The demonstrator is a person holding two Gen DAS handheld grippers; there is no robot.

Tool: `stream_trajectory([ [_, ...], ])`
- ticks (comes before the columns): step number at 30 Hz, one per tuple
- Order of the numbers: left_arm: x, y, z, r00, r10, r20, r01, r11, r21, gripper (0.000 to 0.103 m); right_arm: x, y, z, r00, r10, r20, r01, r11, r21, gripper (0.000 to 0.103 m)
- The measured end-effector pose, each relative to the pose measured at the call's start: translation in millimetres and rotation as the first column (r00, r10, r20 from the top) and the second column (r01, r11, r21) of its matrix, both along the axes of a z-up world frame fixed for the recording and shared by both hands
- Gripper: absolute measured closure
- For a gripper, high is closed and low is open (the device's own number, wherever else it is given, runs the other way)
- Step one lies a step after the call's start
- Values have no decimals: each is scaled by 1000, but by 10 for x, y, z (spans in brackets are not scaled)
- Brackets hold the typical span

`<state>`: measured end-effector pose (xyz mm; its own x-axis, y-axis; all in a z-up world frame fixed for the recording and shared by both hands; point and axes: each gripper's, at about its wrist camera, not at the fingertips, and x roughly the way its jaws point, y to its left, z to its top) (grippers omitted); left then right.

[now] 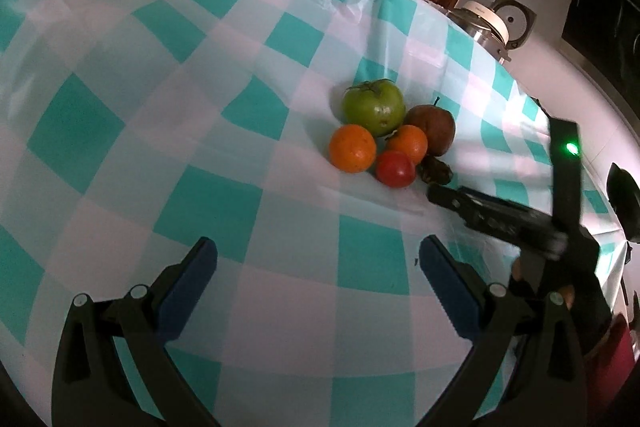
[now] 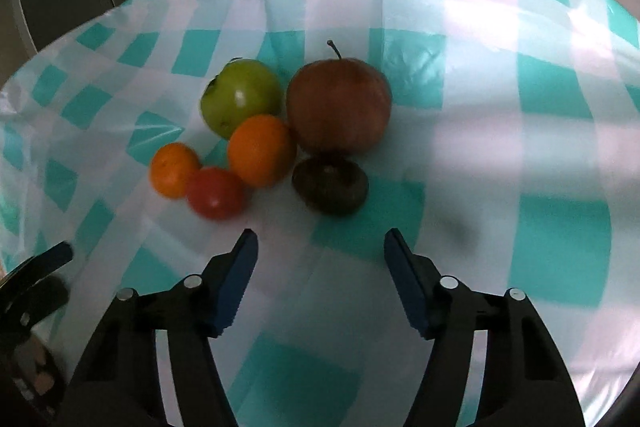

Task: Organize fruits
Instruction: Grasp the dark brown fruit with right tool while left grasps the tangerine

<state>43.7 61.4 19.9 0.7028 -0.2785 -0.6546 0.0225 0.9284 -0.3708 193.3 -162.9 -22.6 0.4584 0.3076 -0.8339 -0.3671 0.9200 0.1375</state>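
The six fruits sit bunched in the middle of the checked bench point(image 2: 480, 107), and the right tool point(image 2: 320, 259), wide apart and empty like the left tool point(image 1: 318, 267), should slide slowly around the small dark fruit point(image 2: 330, 189) just ahead, then squeeze gently.

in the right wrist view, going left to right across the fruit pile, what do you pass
small orange → red tomato → green tomato → larger orange → dark fruit → brown apple
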Motion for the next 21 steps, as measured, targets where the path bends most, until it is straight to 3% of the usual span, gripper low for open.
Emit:
stream_trajectory([
  [7,2,9,-1,1000,-2,-4,2,1000,-1,2,201,141,-39,999,36,24,-34,997,-72,51],
  [10,-5,17,-4,1000,-1,-5,1,1000,-5,2,233,187,-38,999,43,31,-41,997,-72,60],
  [12,-8,25,-5,1000,3,-6,-3,1000,-10,2,175,164,-29,999,33,32,-30,997,-69,61],
  [18,18,-3,-14,1000,0,-17,0,1000,-10,2,-370,-175,85,998,-49,47,46,998,47,61],
  [21,42,-55,-19,999,-15,-31,16,1000,13,2,-597,-377,112,994,-102,35,95,984,154,61],
])
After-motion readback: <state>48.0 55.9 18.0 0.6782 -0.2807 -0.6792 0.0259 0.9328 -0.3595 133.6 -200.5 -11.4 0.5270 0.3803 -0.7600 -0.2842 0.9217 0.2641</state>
